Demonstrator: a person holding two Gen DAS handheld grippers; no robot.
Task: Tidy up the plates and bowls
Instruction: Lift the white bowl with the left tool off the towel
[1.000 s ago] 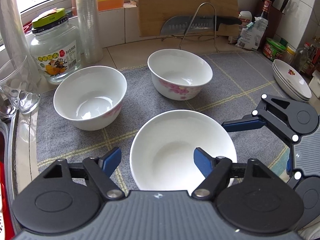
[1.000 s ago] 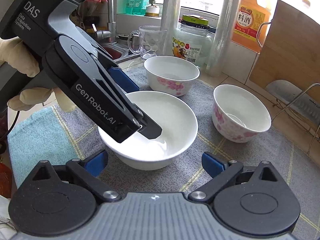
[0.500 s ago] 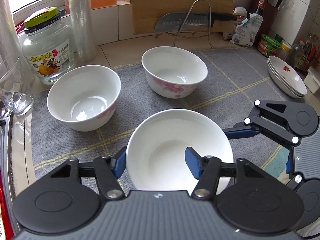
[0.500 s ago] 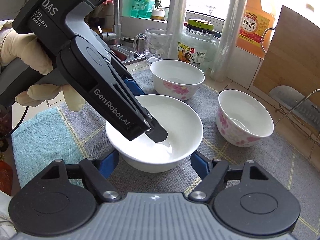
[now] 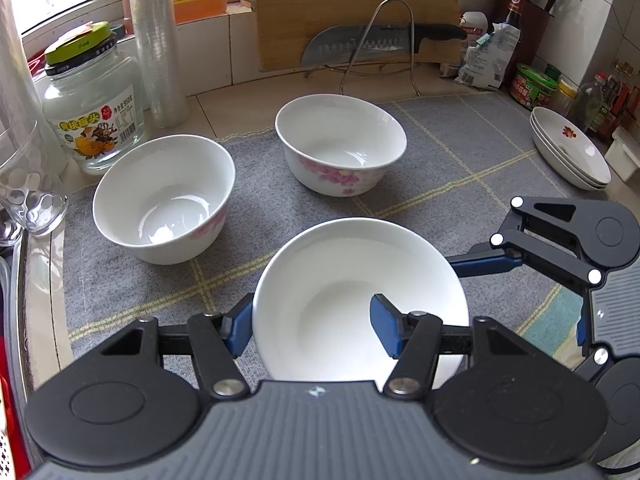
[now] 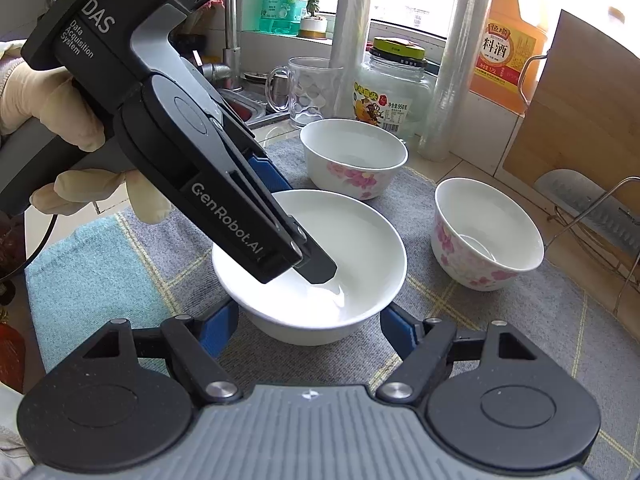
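Note:
A plain white bowl [image 5: 352, 280] [image 6: 360, 240] stands on the grey mat [image 5: 440, 168], near its front. My left gripper [image 5: 312, 322] is shut on the bowl's near wall, one blue pad inside and one outside. In the right wrist view it reaches down from the upper left, its inner finger [image 6: 316, 270] inside the bowl. My right gripper [image 6: 308, 330] is shut on the same bowl, a pad on each outer side. Two pink-flowered bowls [image 5: 164, 204] [image 5: 340, 148] stand behind, apart. A stack of plates [image 5: 572, 152] lies far right.
A glass jar [image 5: 92, 112], a glass mug [image 5: 24, 184] and a roll of film [image 5: 156, 40] stand at back left by the sink. A cutting board [image 5: 352, 8] and a knife on a wire rack lean at the back. Bottles and jars crowd the right corner.
Both grippers stood open around the white bowl a second ago. Both have since closed on it. The bowl has stayed in place.

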